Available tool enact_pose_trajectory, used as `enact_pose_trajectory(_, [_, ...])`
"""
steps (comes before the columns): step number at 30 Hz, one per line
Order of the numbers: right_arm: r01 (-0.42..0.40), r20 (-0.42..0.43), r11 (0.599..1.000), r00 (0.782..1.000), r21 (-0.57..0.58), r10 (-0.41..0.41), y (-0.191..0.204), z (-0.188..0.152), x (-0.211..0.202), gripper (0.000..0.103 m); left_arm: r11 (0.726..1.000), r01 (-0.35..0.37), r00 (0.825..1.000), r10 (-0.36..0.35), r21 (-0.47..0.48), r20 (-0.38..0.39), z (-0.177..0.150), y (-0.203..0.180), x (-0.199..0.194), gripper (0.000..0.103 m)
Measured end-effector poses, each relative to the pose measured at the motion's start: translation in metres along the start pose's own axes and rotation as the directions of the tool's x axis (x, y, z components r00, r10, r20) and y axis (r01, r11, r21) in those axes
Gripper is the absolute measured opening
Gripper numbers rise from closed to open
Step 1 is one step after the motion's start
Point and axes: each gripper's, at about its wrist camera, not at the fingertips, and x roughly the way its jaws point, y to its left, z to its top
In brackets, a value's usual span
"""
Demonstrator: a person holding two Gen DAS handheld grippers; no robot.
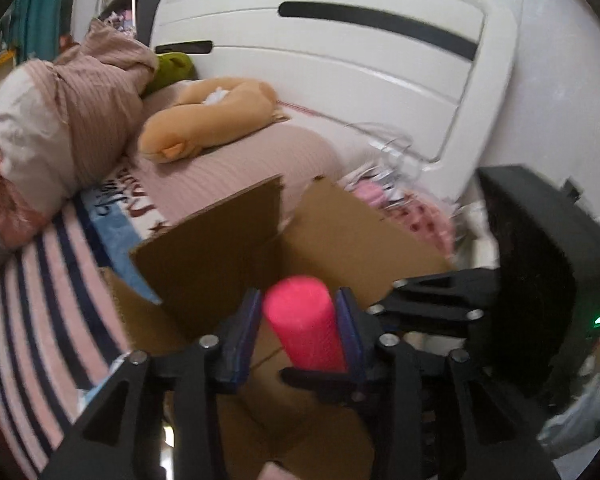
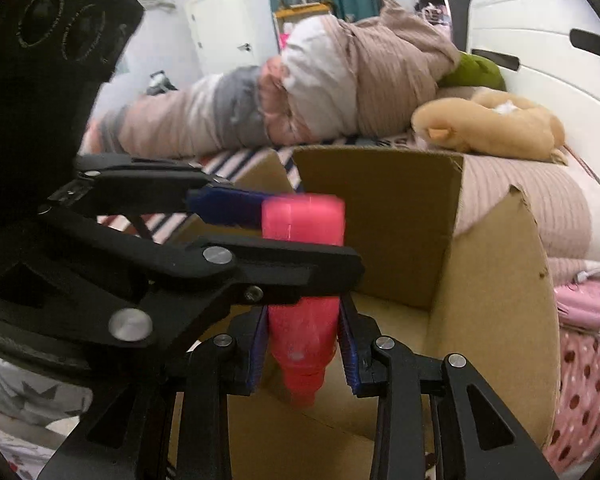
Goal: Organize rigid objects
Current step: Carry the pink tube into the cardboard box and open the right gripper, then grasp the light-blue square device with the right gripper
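- Bedding [image 1: 52, 280] filled the frame's left; an open cardboard box [image 1: 220, 248] sat mid-frame.
- Both the left gripper [image 1: 298, 320] and right gripper [image 2: 302, 344] squeezed the pink bottle [image 1: 304, 324] over it.
- Best to lower it gently before letting go.

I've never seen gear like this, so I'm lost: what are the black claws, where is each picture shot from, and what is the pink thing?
The claws are hand-held grippers, one per hand, each carrying a wide-angle camera looking along its two fingers. One picture is from the left gripper, the other from the right gripper. Both are shut on one pink bottle: the left gripper grips higher, near its base, and the right nearer the neck. They hold it over an open cardboard box standing on a bed with a striped sheet. A tan plush toy and bundled bedding lie behind.
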Motion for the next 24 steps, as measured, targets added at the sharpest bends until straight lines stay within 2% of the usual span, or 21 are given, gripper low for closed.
enact_pose_trajectory(3, [0.012,-0.014,1.000,1.000,0.015,-0.012,-0.005,-0.002,0.000,0.038,1.000,0.009,1.000,-0.009,-0.014,0.010,0.000,0.004,-0.004,0.052])
enact_pose_trajectory(5, [0.013,-0.009,1.000,1.000,0.023,-0.013,-0.004,-0.002,-0.005,0.053,0.999,0.013,0.999,-0.012,-0.032,0.031,0.000,0.009,-0.013,0.059])
enact_pose_trajectory(6, [0.015,-0.003,1.000,1.000,0.023,-0.015,-0.002,-0.002,-0.008,0.056,0.999,0.007,0.999,-0.005,-0.037,0.041,0.000,0.011,-0.018,0.062])
enact_pose_trajectory(9, [0.019,0.014,1.000,1.000,0.014,-0.019,0.005,-0.002,-0.015,0.062,0.999,-0.004,0.997,0.008,-0.050,0.079,-0.003,0.018,-0.038,0.064])
enact_pose_trajectory(14, [0.060,0.067,0.998,0.996,-0.025,-0.058,0.030,0.010,-0.029,0.085,0.993,-0.044,0.986,0.061,-0.109,0.153,-0.014,0.040,-0.082,0.067])
enact_pose_trajectory(17, [0.078,0.115,0.995,0.991,-0.055,-0.072,0.053,0.020,-0.039,0.086,0.980,-0.105,0.973,0.136,-0.167,0.184,-0.030,0.063,-0.113,0.070])
enact_pose_trajectory(21, [0.054,0.161,0.992,0.986,-0.115,-0.035,0.095,0.037,-0.042,0.086,0.948,-0.206,0.945,0.256,-0.241,0.201,-0.064,0.097,-0.153,0.074])
enact_pose_trajectory(24, [0.009,0.143,0.988,0.990,-0.155,0.014,0.129,0.046,-0.029,0.086,0.919,-0.256,0.924,0.324,-0.299,0.205,-0.092,0.122,-0.176,0.078])
